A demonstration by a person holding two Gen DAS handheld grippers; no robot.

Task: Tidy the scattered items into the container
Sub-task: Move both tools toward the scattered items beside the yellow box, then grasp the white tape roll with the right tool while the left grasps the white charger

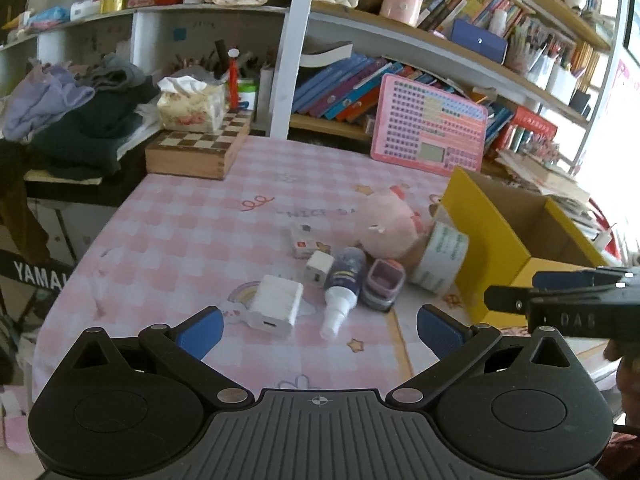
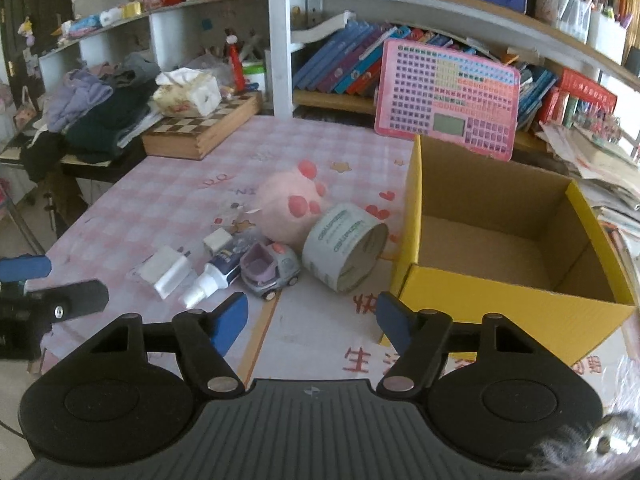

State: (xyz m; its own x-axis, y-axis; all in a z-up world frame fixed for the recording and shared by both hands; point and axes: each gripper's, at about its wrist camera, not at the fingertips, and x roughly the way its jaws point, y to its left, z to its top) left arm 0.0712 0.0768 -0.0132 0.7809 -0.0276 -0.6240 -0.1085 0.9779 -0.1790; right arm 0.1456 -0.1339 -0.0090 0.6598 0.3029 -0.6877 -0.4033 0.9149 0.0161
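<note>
Both grippers spread, nothing held | right gripper point(image 2: 312, 320): tape roll point(image 2: 346, 248) just ahead, lying on its side beside yellow box point(image 2: 500, 300) | left gripper point(image 1: 320, 332): white charger point(image 1: 276, 304) nearest, spray bottle point(image 1: 342, 288) pointing nozzle-first toward it

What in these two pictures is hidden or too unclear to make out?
- Small boxes, left wrist view: labels too small and blurred to read.
- Yellow box, left wrist view: floor hidden by its own wall.
- Tablecloth print, right wrist view: cut off by the gripper body.
- Window side, left wrist view: washed out by glare.
</note>
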